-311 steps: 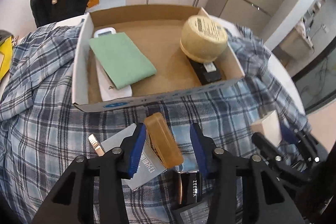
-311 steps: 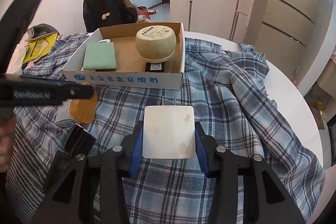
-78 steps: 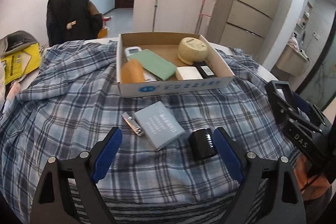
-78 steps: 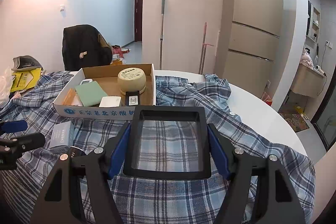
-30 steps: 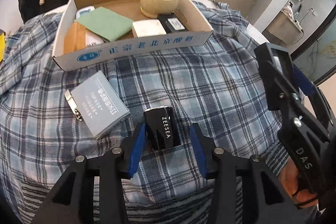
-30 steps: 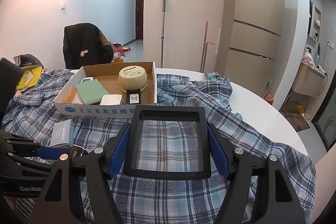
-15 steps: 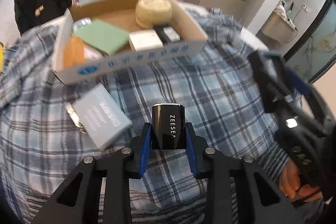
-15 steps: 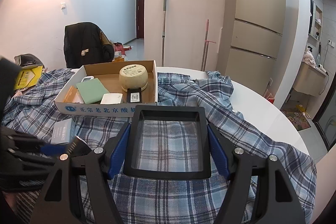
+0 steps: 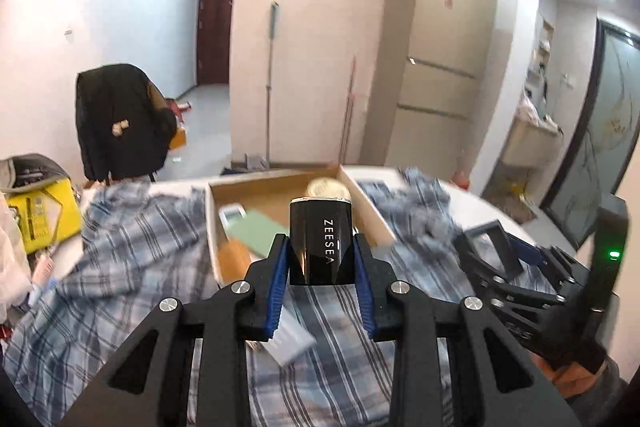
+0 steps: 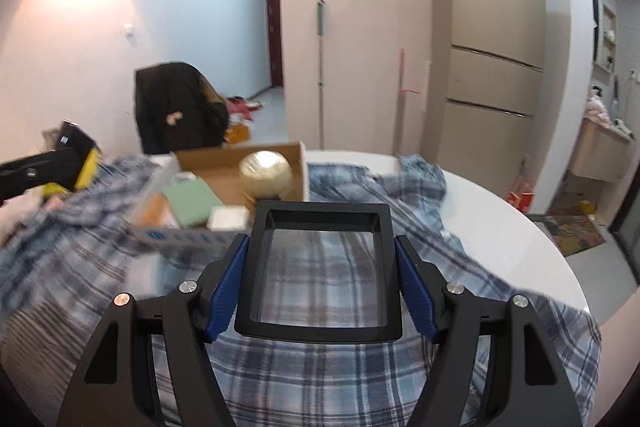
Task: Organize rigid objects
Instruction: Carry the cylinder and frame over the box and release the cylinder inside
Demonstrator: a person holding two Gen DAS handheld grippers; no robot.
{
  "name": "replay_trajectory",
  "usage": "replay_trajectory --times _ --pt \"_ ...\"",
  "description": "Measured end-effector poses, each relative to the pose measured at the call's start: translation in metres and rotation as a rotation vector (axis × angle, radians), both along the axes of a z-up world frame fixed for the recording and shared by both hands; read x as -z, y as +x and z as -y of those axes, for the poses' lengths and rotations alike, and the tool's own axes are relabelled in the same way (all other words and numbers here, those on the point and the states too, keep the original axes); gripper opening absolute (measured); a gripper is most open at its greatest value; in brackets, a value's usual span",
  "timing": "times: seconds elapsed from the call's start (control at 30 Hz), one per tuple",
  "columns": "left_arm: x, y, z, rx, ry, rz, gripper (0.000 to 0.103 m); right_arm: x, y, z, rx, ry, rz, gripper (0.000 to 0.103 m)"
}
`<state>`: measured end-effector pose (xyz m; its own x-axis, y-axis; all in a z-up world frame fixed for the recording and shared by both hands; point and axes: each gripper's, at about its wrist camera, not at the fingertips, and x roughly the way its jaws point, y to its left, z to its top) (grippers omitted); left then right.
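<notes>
My left gripper [image 9: 320,259] is shut on a glossy black box marked ZEESEA [image 9: 321,241] and holds it raised above the plaid cloth, in front of the cardboard box [image 9: 374,213]. My right gripper [image 10: 320,279] is shut on a black rectangular frame with a clear middle [image 10: 320,267], held above the cloth to the right of the cardboard box [image 10: 301,175]. The box holds a round cream tin [image 10: 266,173], a green flat pad [image 10: 192,203], a white block [image 10: 228,219] and an orange piece [image 9: 236,259]. The right gripper also shows in the left wrist view [image 9: 492,251].
A grey booklet [image 9: 290,337] lies on the plaid cloth [image 10: 320,379] below the left gripper. The round white table edge [image 10: 520,227] curves at the right. A chair with a black jacket [image 9: 120,119] and a yellow bag [image 9: 44,211] stand at the left.
My left gripper closed on the ZEESEA box and lifted it off the cloth, tilting up toward the room. My right gripper keeps its hold on the black frame and shifted slightly.
</notes>
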<state>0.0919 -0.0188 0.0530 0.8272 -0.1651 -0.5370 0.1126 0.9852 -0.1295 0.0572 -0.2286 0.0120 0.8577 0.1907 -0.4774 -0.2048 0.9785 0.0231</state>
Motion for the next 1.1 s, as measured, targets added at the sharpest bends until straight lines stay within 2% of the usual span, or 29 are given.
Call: replay_trajectory --times 0.23,0.33,0.4,0.53,0.63,0.73,0.93,1.1 --pt "-0.026 0.042 -0.016 -0.092 -0.014 0.115 0.033 -0.072 0.025 -0.023 0.007 -0.002 0.125 0.069" --pt "-0.027 0.063 -0.027 -0.131 -0.017 0.148 0.033 -0.09 0.05 -0.04 -0.008 0.042 0.134 0.069" --pt "-0.017 0.079 -0.034 -0.161 -0.001 0.153 0.033 -0.093 0.07 -0.052 -0.014 0.073 0.127 0.069" --pt "0.014 0.099 -0.049 -0.206 0.034 0.113 0.033 -0.074 0.099 -0.074 -0.018 0.081 0.103 0.069" --pt "0.042 0.114 -0.061 -0.201 0.006 0.043 0.033 -0.046 0.111 -0.084 -0.046 0.062 0.082 0.069" --pt "0.063 0.126 -0.061 -0.178 0.016 -0.006 0.033 -0.02 0.119 -0.089 -0.074 0.024 0.058 0.069" --pt "0.092 0.137 -0.051 -0.13 0.013 -0.083 0.033 0.009 0.131 -0.094 -0.11 -0.014 0.015 0.069" --pt "0.107 0.143 -0.041 -0.104 0.051 -0.122 0.033 0.022 0.136 -0.097 -0.121 -0.045 -0.014 0.069"
